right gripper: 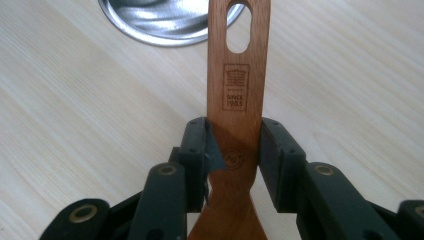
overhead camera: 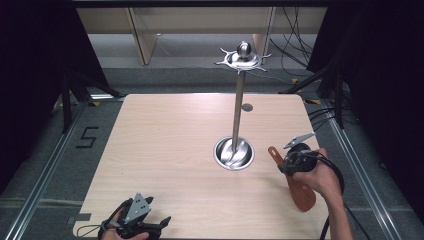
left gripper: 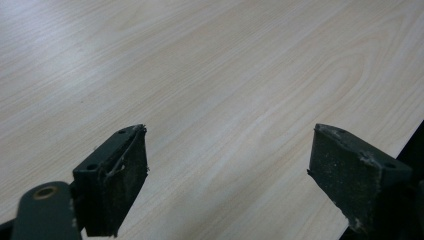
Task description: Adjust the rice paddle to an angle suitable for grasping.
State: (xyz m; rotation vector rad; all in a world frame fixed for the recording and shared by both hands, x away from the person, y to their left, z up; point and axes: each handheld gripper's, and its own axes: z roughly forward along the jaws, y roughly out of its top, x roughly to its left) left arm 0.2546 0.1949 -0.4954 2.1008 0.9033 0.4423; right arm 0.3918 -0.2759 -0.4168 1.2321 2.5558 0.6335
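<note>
A: Report the right gripper point(right gripper: 234, 150) condition.

B: Clenched on the wooden spatula point(right gripper: 239, 85); both pads press the handle's flat sides. In the high view the spatula point(overhead camera: 301, 192) is off the surface point(overhead camera: 165, 150), blade end toward the person, slotted handle end toward the steel base dish point(overhead camera: 233, 153) of the utensil stand point(overhead camera: 238, 105).

A: Left gripper point(left gripper: 227, 175)?

B: Released. Jaws stand wide apart over bare surface near the front left corner, nothing between them.
</note>
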